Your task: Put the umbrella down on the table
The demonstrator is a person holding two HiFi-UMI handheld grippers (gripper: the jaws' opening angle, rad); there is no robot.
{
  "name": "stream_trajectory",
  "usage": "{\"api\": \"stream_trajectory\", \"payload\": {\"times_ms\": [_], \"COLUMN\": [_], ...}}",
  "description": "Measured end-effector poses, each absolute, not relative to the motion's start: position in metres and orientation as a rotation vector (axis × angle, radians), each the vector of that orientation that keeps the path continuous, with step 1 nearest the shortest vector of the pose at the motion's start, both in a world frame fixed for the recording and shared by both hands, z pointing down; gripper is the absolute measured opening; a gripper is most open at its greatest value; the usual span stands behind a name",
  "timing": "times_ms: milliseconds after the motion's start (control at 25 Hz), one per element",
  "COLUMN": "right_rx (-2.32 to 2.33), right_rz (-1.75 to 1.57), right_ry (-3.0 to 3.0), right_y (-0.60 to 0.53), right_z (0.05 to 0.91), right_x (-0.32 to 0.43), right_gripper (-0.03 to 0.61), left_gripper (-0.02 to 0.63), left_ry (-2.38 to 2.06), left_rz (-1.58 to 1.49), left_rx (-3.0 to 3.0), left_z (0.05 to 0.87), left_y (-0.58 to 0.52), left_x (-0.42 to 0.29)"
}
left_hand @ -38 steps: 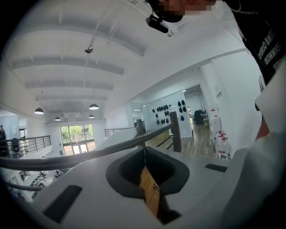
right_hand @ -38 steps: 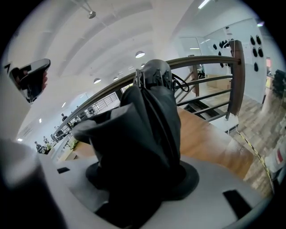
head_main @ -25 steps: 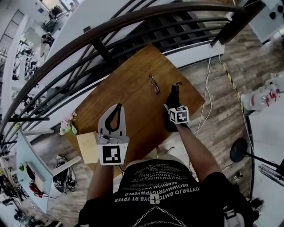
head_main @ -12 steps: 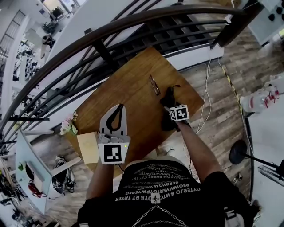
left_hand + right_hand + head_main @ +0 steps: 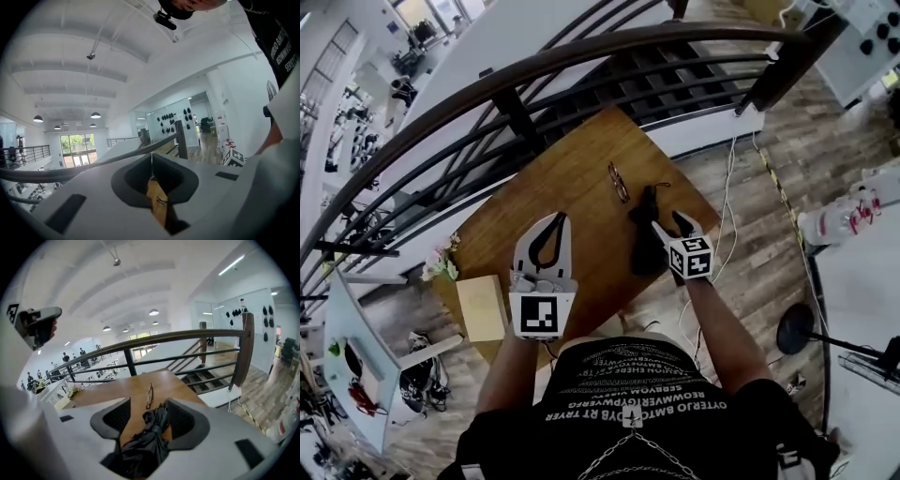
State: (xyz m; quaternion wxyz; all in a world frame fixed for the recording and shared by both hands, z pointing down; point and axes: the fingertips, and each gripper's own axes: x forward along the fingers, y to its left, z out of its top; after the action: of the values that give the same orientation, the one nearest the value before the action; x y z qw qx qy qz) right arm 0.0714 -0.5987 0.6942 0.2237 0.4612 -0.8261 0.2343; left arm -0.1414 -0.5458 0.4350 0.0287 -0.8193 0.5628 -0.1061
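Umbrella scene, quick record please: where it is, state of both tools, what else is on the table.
umbrella: black, folded, lying on the table, not held
table: wooden
right tool: open; jaws have just closed a little; umbrella shows through the gap, pads off it
left tool: shut, empty
also on table: glasses, near the umbrella's far end

Cannot see the umbrella's (image 5: 153, 427) near end, sunk behind the right gripper's (image 5: 149, 404) body at bottom centre. Cannot name the thin dark item (image 5: 150, 397) just beyond it. Shows only a sliver of table (image 5: 157, 203) through the left gripper (image 5: 152, 155), lower centre.
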Motion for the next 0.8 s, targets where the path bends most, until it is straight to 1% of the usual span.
{"api": "stream_trajectory", "payload": {"times_ms": [200,360,480,800], "right_rx": [1.323,1.339,1.346,1.365], "right_rz": [0.422,0.255,0.168,-0.001], "right_ry": [-2.401,-2.450,-2.495,-2.602], "right_y": [-0.587,-0.571,-0.565,-0.536], "right_z": [0.626,0.578,0.539,0.450], "right_x": [0.071,0.077,0.081,0.105], "right_gripper": [0.114,0.035,0.017,0.014], "left_gripper": [0.031,0.031,0.031,0.031], "left_ry": [1.714,1.747,1.743,1.732], "left_rz": [-0.309,-0.258,-0.232,-0.220], "left_rx": [-2.504,-2.503,-2.484,-2.453], "left_z": [0.422,0.413,0.402,0.386], "left_y": [-0.534,-0.519,-0.510,-0.484], "left_x": [-0.127,-0.114,-0.104,-0.070]}}
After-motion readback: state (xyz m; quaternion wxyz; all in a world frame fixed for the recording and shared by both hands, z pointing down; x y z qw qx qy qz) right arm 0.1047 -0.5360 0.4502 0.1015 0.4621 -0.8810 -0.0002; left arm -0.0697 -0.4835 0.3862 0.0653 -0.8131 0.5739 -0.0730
